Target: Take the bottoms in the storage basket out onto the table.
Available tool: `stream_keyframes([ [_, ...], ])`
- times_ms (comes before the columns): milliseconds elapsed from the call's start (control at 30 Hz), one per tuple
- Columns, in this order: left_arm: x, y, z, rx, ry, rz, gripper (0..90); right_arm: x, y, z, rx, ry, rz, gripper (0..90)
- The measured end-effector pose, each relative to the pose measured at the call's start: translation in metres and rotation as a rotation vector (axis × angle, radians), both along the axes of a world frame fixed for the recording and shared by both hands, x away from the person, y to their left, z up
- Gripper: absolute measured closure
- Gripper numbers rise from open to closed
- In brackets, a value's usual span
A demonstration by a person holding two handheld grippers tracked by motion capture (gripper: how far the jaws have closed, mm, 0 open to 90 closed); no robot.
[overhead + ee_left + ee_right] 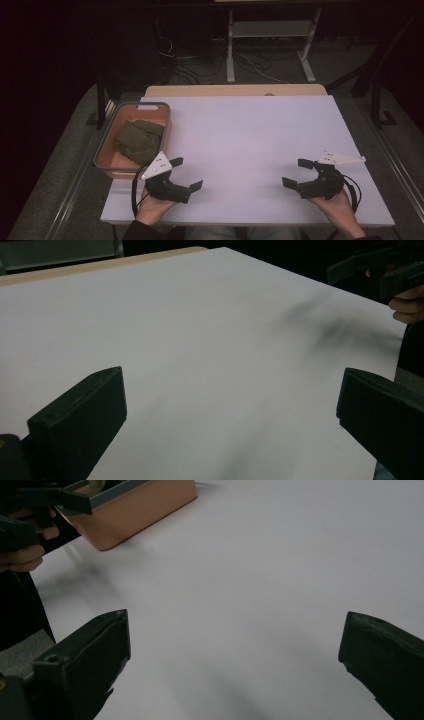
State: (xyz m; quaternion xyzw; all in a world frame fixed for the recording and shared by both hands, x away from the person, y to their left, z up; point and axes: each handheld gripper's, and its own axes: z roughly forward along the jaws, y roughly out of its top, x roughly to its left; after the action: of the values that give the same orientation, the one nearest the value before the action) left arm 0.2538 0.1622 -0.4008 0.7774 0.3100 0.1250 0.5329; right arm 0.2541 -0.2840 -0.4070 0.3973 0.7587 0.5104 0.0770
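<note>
On the white counter (245, 145), near the person's edge, both claws rest in the person's hands with bare surface between them. At the left, the left claw (189, 175) has its jaws spread wide with nothing between them, a grey three-cornered plate on top, and it sits just beside the near right corner of an orange bin (111, 162) with a grey rim. That bin stands at the counter's left edge and holds a crumpled olive-green cloth (139, 140). At the right, the right claw (297, 173) is likewise spread and empty, pointing toward the middle of the counter, well apart from the left one. From the left gripper view, the two black jaws frame plain white counter (190, 340), with the other claw (375, 270) at the far upper right. From the right gripper view, the bin (145, 505) shows at the upper left.
</note>
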Motion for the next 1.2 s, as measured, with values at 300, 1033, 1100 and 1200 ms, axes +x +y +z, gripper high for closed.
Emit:
stream_keyframes([
  [300, 0.001, 0.0, 0.0, -0.001, 0.005, -0.003, 0.0, 0.0, 0.0, -0.001, -0.008, 0.003, 0.014, 0.0],
  [1033, 0.001, -0.002, 0.008, 0.007, 0.012, -0.005, 0.0, 0.0, 0.002, -0.002, -0.019, 0.013, 0.036, 0.0],
  [1100, 0.001, -0.002, 0.01, 0.01, 0.012, -0.004, 0.0, 0.0, 0.002, -0.002, -0.019, 0.013, 0.037, 0.0],
  [1200, 0.002, -0.001, 0.014, 0.013, 0.022, -0.002, 0.0, 0.0, 0.003, -0.002, -0.021, 0.016, 0.04, 0.0],
])
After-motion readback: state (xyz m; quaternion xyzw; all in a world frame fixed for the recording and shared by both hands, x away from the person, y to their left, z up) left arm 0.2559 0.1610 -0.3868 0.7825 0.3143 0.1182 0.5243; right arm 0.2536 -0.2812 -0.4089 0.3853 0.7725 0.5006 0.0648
